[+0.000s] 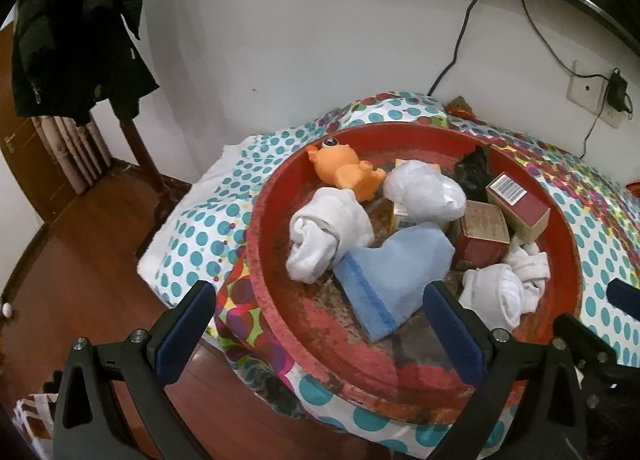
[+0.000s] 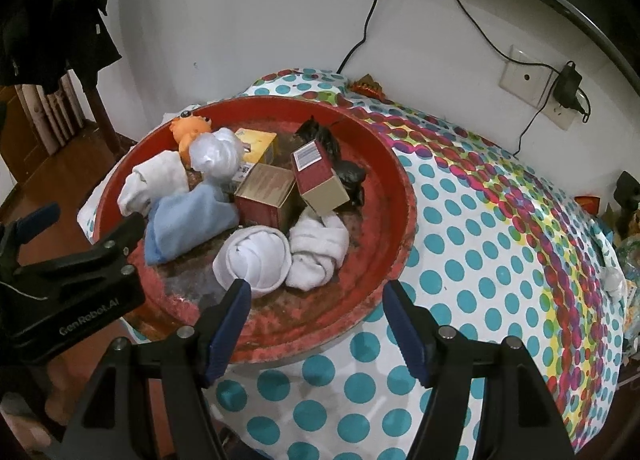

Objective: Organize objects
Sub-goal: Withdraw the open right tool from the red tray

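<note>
Just ahead of both grippers, a worn red tray (image 2: 404, 195) sits on the dotted tablecloth (image 2: 480, 280), heaped with rolled white socks (image 2: 256, 260), a blue cloth (image 1: 394, 272), boxes (image 2: 266, 189) and an orange toy (image 1: 344, 171). The left gripper (image 1: 320, 324) and right gripper (image 2: 316, 324) both hang released, holding nothing.

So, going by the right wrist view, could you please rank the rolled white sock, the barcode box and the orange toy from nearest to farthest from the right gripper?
From the right gripper, open and short of the red tray:
1. Rolled white sock, at the tray's near side, just ahead of the left finger.
2. Barcode box, mid-tray, tilted.
3. Orange toy, at the far left rim.
</note>
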A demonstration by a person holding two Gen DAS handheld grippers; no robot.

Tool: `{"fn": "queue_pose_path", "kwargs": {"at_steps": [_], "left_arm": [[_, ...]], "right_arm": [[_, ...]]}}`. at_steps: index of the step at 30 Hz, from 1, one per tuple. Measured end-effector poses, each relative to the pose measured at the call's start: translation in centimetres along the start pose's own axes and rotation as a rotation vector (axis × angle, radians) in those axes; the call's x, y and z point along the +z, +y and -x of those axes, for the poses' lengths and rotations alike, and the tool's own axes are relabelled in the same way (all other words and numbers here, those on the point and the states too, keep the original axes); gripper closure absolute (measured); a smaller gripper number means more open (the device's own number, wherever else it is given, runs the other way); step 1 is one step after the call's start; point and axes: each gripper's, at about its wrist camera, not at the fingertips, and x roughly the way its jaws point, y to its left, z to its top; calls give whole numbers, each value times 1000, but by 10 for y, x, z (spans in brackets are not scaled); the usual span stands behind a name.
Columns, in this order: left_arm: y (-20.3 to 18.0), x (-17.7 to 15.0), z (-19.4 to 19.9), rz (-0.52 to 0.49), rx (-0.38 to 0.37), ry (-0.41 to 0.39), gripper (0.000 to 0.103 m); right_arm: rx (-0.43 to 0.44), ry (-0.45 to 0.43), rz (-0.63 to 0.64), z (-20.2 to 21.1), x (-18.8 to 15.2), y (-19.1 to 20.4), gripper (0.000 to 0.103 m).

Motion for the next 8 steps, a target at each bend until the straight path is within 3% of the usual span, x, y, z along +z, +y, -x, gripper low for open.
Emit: {"fn": "queue_pose_path", "kwargs": {"at_steps": [5,8], "left_arm": [[6,0,9,21,-15,-59,0],[4,1,9,15,-6,-54,0]], "right_arm": [[5,10,5,-3,-3,2,33],[9,15,9,-4,-3,5,33]]}}
